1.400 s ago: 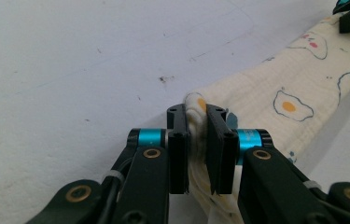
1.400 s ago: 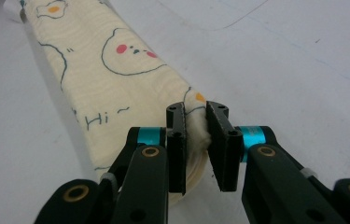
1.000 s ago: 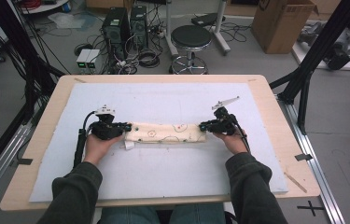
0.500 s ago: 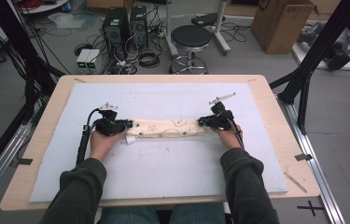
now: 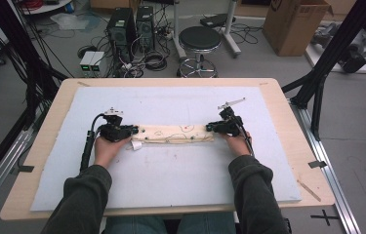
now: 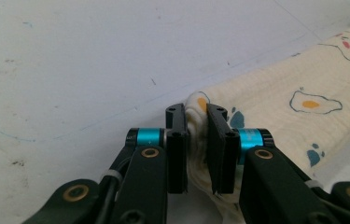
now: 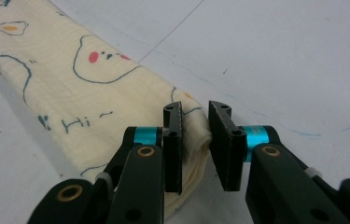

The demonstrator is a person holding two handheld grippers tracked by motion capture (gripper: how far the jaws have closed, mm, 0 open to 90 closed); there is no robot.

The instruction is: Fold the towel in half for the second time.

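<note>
Lying stretched across the middle of the white mat point(image 5: 171, 190), a folded cream cloth point(image 5: 173, 133) with egg and bear prints runs left to right between both tools. Left gripper point(image 6: 196, 135) is clamped on the cloth's left end, fabric bunched between its jaws. Right gripper point(image 7: 195, 140) pinches the right end, jaws closed on a folded edge. Both hands point(image 5: 107, 148) rest on the mat behind the grippers.

Stool point(image 5: 199, 40), cardboard box point(image 5: 297, 24), computer towers point(image 5: 132, 27)
</note>
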